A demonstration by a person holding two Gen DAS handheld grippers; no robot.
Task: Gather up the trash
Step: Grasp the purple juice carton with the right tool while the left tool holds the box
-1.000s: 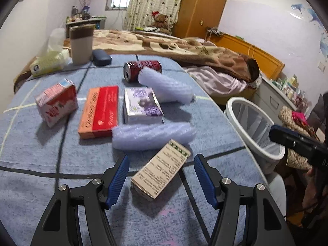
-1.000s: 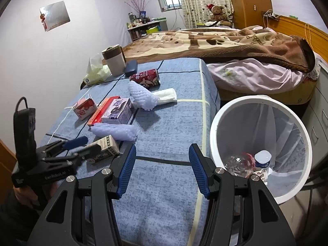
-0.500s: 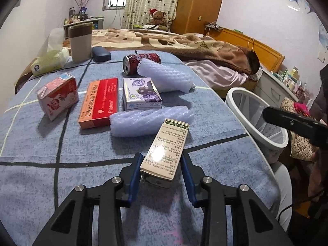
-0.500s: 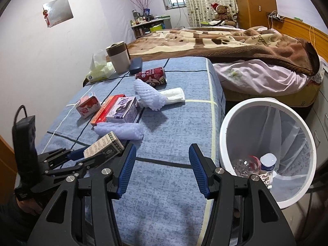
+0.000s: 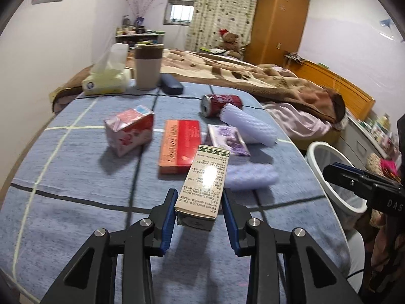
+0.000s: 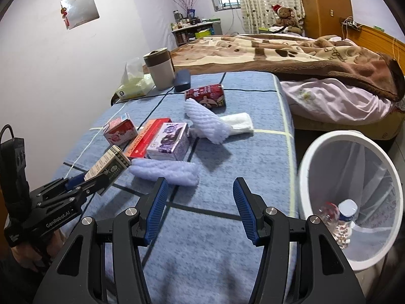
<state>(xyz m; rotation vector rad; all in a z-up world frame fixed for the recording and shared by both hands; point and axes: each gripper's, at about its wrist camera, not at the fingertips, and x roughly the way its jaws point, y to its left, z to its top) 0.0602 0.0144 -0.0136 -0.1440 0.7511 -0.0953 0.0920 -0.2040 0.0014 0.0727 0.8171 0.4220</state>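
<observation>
The left tongs (image 5: 198, 209) clamp the near end of a small printed carton (image 5: 205, 183), lifted above the near counter (image 5: 76, 202); likely light, crushable cardboard, while the right tongs (image 6: 200, 207) stand apart, empty.

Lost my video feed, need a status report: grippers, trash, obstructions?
Left gripper shut on beige carton, lifted off table. Right gripper open, empty. White bin beside table, nothing blocking it.

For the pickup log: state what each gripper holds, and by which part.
Left gripper holds the beige printed carton by the long sides of its near end, lifted off the blue cloth. Right gripper is open and holds nothing.
</observation>
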